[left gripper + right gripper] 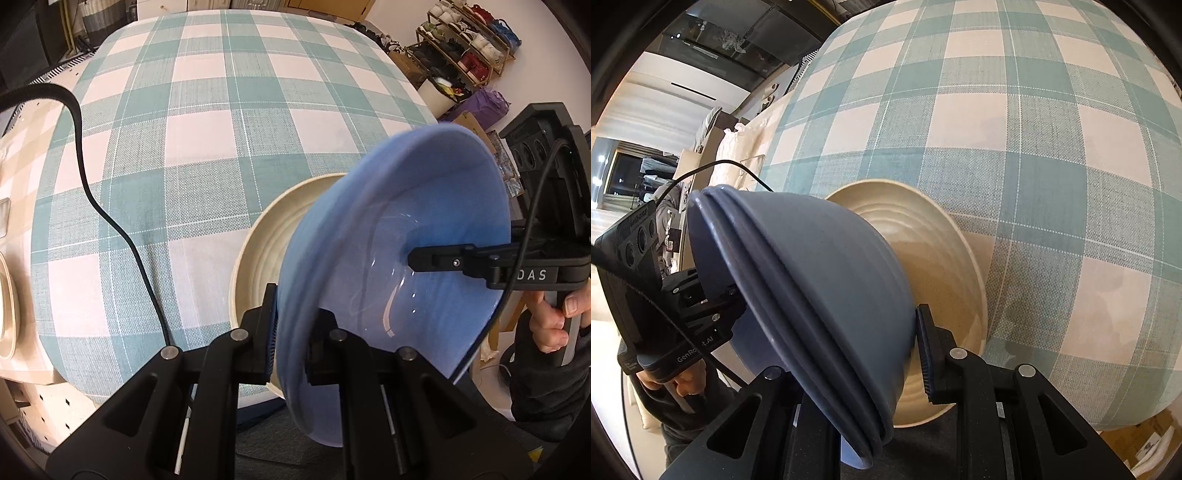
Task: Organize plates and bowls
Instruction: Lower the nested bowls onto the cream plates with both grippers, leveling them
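Note:
A blue bowl (436, 236) is held tilted on its side above the table's near edge. My left gripper (295, 332) is shut on its near rim, one finger outside, one inside. My right gripper (864, 354) straddles the opposite rim; its right pad (925, 354) stands just off the bowl's outer wall (820, 280), so its grip is unclear. Its left finger (443, 260) reaches inside the bowl. Behind the blue bowl a cream ribbed bowl (266, 251) sits on the teal-and-white checked tablecloth (184, 147); it also shows in the right wrist view (934, 266).
A black cable (110, 221) runs across the cloth at left. A cream plate (7, 314) lies at the far left edge. A shoe rack (469, 40) and boxes stand beyond the table's right side.

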